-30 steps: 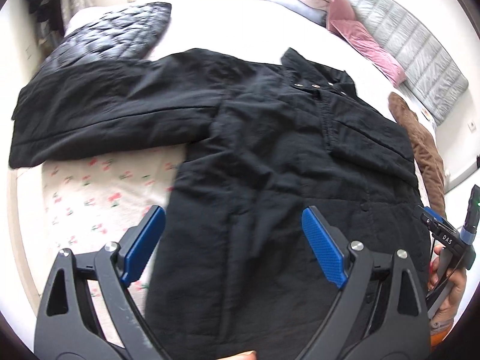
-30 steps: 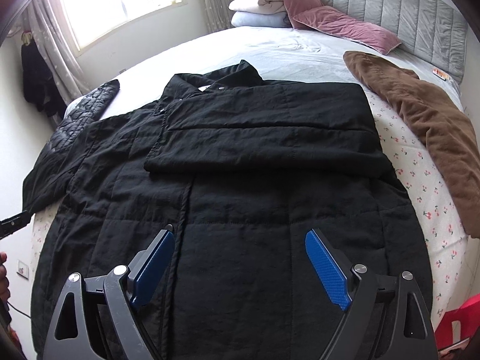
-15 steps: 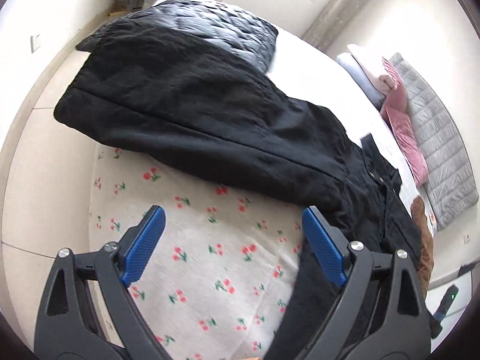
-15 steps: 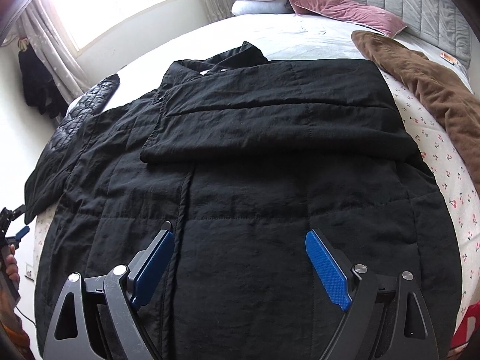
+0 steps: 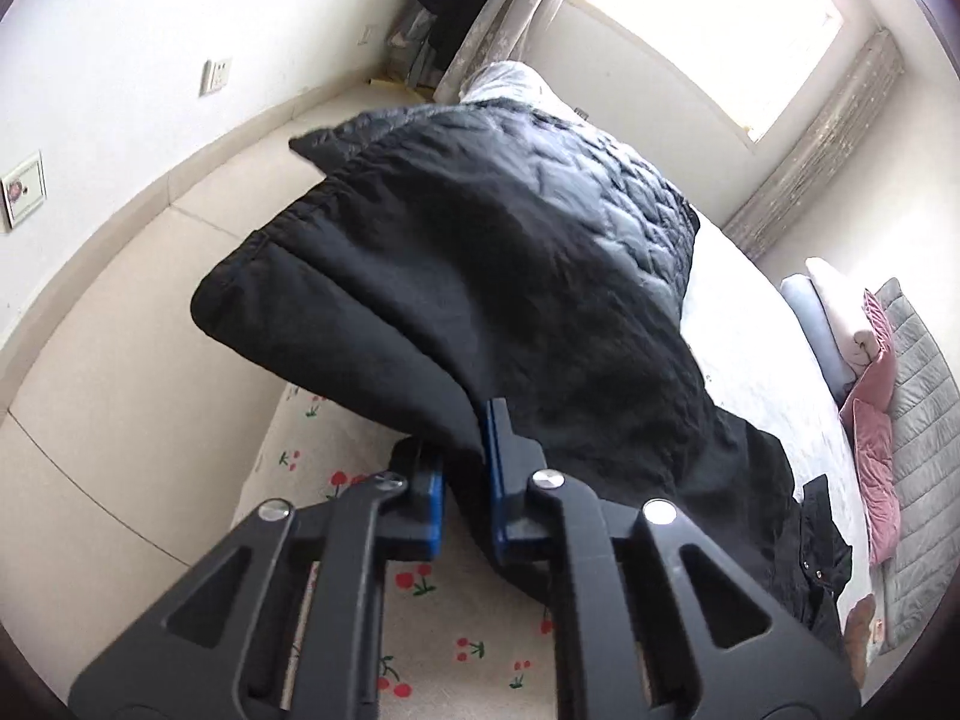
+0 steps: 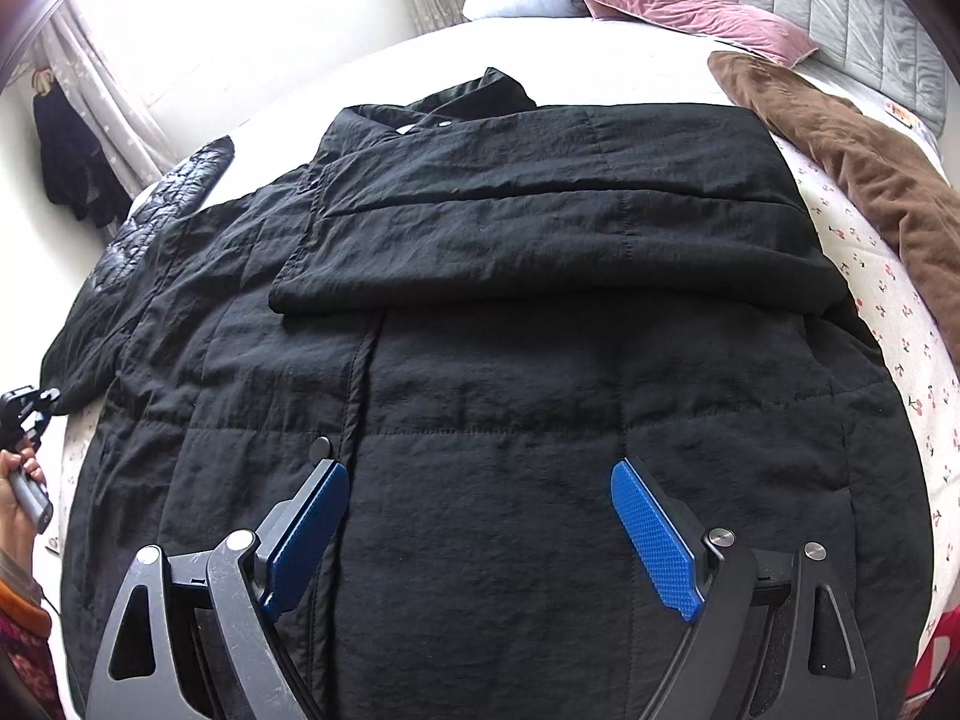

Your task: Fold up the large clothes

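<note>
Between the blue pads of the left gripper [image 5: 465, 480], at the 6 o'clock foot of the left wrist view, a fold of the outstretched sleeve [image 5: 456, 300] is seen pinched; the jaws have just been closing, and black cloth is clamped between them. From that pinch the sleeve runs away toward 11 o'clock, its cuff end hanging past the edge of the cherry-print sheet [image 5: 360, 540] over the pale floor. Beyond it, toward 1 o'clock, a quilted dark garment [image 5: 618, 192] is noted, then the window.

Under the right gripper [image 6: 480, 516], whose pads stand wide apart with nothing held, the body of the black coat [image 6: 480, 420] is spread flat on the bed. Its long axis runs 6 to 12 o'clock, collar far. One sleeve is already laid across the chest; the other trails off at 9 o'clock, where the left hand [image 6: 18, 492] is glimpsed with its tool.

The coming fold is judged to turn on this: the free sleeve lies to the left, so the left hand is the nearer, and the carry is inward across the chest.

The clamp is shown only by the left wrist view; the coat's whole layout and the brown garment [image 6: 840, 150] at 2 o'clock only by the right.
</note>
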Demonstrator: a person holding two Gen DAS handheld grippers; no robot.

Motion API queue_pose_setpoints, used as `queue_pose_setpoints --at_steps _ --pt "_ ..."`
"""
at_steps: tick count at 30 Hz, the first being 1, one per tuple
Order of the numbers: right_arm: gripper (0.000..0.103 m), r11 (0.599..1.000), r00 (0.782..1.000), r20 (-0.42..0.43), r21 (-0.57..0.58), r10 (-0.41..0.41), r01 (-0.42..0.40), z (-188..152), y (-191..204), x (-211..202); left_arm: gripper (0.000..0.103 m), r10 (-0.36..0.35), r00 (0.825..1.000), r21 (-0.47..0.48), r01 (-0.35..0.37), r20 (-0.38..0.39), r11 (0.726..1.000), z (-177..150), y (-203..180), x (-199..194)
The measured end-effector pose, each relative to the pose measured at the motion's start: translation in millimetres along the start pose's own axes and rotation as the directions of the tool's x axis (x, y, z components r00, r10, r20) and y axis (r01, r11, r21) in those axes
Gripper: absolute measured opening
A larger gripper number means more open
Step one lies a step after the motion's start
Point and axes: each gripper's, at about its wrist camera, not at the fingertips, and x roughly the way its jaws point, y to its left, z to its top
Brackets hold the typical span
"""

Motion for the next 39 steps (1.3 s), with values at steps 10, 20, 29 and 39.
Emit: queue_pose_setpoints --at_steps 10,20,29,39 --pt "0.090 0.999 1.000 0.011 0.028 0.021 -0.021 2.9 -8.3 -3.7 0.006 -0.238 0.960 0.329 0.179 0.148 0.927 6.9 -128.4 -89.2" --pt "0.090 0.999 1.000 0.007 0.039 0.027 -0.027 2.9 -9.9 -2.2 0.006 -0.498 0.866 0.573 0.435 -0.055 0.695 -77.6 -277.2 -134.9" --pt "0.090 0.997 0.999 -0.006 0.062 0.036 -0.035 1.8 -19.2 1.6 0.043 -0.446 0.644 0.541 0.765 -0.622 0.350 -196.9 -352.9 -97.3" --pt "0.090 0.993 0.999 0.018 0.110 0.040 -0.042 4.4 -31.6 -5.6 0.044 -0.396 0.820 0.610 0.572 -0.413 0.549 -110.9 -276.7 -48.5"
